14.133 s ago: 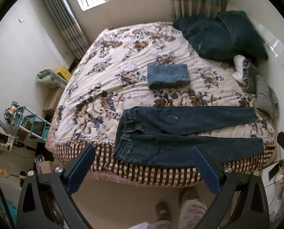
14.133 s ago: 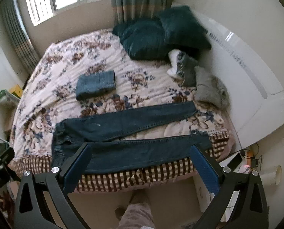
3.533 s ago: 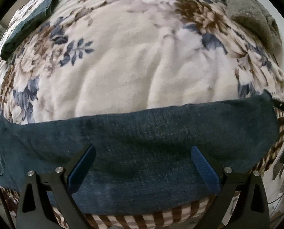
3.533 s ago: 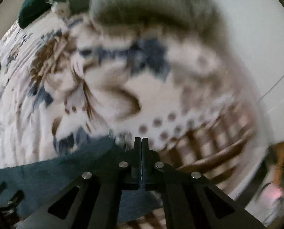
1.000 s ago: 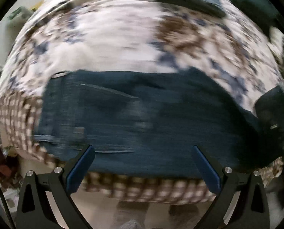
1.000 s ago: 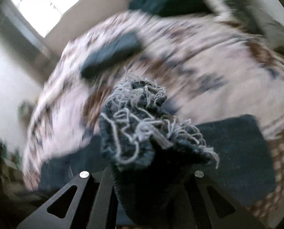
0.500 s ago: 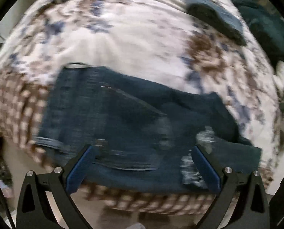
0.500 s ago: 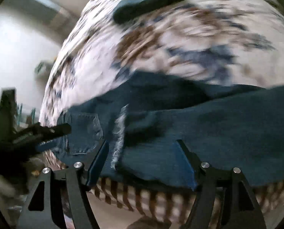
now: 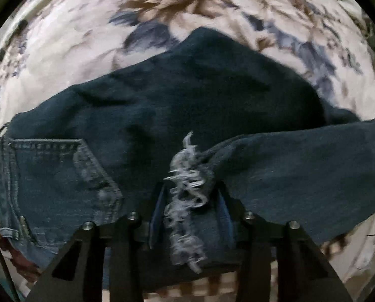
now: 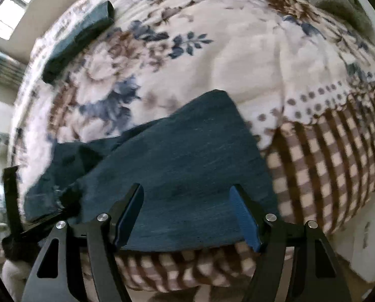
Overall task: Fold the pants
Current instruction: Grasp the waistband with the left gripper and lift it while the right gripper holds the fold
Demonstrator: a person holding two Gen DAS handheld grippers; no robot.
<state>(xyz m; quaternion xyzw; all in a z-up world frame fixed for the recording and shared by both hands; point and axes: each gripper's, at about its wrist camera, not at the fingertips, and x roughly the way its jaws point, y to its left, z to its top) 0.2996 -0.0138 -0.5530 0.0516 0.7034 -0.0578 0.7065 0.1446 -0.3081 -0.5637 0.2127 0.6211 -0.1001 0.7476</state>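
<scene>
Dark blue jeans lie on the floral bed, legs folded back over the seat, back pocket at left. My left gripper has its jaws closed around the frayed leg hem. In the right wrist view the folded jeans lie at the bed's front edge. My right gripper is open and empty just above the folded end. The left gripper shows dark at the far left there.
Another folded pair of jeans lies farther back on the floral bedspread. A grey garment sits at the upper right. The checked bed skirt hangs over the front edge.
My right gripper carried the leg hems over to the seat, let go and opened. My left gripper was open half a second ago and is now closed around the frayed hem.
</scene>
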